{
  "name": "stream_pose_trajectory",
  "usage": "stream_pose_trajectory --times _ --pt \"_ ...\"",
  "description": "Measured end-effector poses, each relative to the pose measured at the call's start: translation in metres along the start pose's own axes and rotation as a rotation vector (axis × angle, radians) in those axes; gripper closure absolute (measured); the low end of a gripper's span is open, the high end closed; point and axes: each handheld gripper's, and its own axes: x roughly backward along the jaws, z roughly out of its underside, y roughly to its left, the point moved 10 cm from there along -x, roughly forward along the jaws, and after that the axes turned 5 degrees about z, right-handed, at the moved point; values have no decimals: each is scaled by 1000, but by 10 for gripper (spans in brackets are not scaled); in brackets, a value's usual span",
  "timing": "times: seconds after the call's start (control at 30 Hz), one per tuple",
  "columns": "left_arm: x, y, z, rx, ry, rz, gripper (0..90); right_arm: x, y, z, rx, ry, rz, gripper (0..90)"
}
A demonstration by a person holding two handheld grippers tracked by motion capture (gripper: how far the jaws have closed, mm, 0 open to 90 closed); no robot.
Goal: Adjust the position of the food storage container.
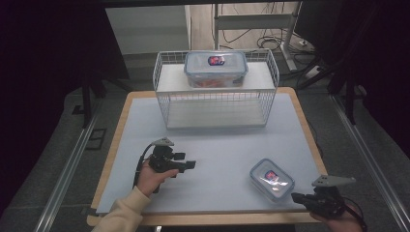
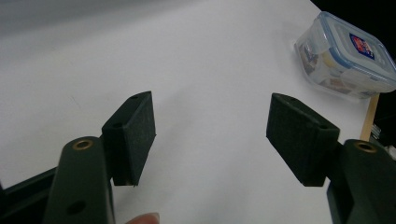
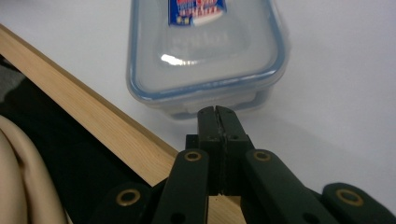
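- Small container (image 1: 272, 180) — lay on the table (image 1: 212, 145) near its front right corner, lid on, not gripped.
- Right claw (image 3: 217, 112) — jaws together, just short of the container's near end.
- Left claw (image 2: 210, 135) — jaws apart, empty.
- Progress — judged early; grasp not yet made.
- Contents — hard to make out.

Glossy clear plastic container (image 3: 205, 51) on matt white tabletop (image 3: 341, 93), pale wood edging (image 3: 93, 121).
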Motion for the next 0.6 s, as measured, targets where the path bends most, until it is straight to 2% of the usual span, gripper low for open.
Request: stream_pose_trajectory --times 0.2,0.33,0.43,0.6 --pt "-1 1 1 1 3 -1 323 -11 -3 0 -8 25 16 897" --pt "-1 1 1 -3 7 -2 323 -15 -5 -4 -11 23 23 897" --pt "-1 2 1 -1 8 -3 323 -23 -8 -12 -24 22 28 897" --pt "-1 4 2 2 10 -4 323 -37 -9 -27 -16 25 30 897"
